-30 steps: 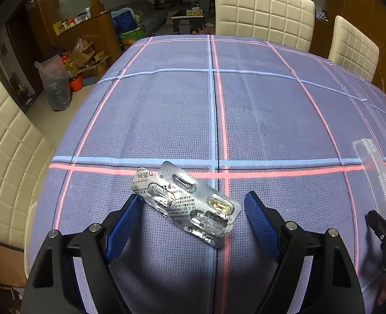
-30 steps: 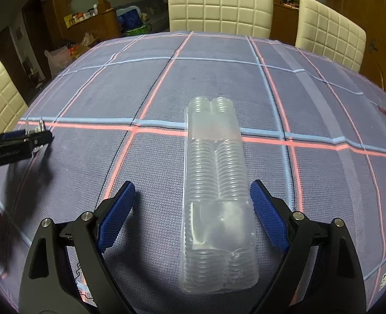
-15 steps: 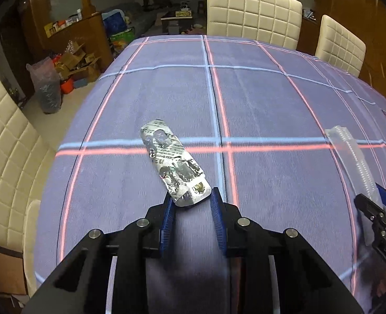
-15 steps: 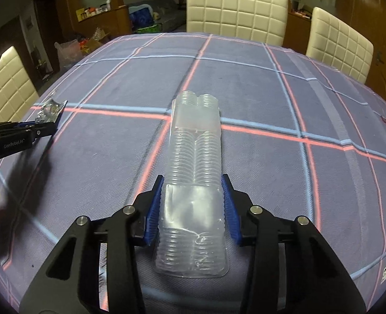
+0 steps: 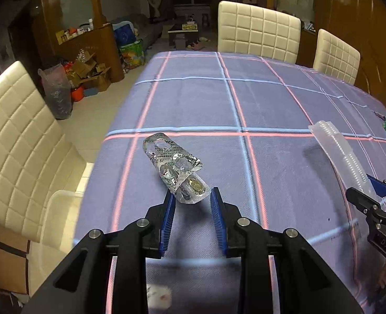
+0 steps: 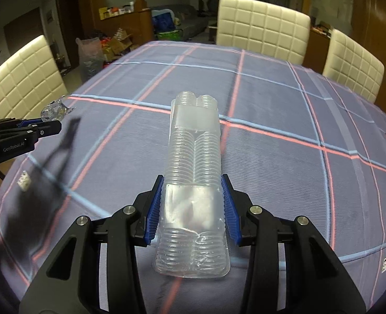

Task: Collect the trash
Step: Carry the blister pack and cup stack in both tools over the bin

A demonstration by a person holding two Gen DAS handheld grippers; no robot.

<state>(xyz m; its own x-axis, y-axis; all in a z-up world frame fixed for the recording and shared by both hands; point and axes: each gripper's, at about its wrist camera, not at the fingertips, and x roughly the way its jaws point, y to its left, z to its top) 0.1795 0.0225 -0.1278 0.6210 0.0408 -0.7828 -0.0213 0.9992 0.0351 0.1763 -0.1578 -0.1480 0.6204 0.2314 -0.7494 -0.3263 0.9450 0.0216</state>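
Left gripper [image 5: 192, 201]: fingers pinch the near end of the blister pack [image 5: 175, 166], holding it clear of the table [image 5: 271, 104]; the pack projects forward and to the left, silver foil up. Its shadow falls on the plaid tablecloth [image 5: 193, 99] below. Right gripper [image 6: 192, 204]: blue finger pads [image 6: 155, 209] press both sides of the clear plastic tray [image 6: 194, 180], which is ribbed, twin-channelled, and extends forward away from the camera over the table. Cream quilted chairs [image 6: 262, 30] stand at the far edge
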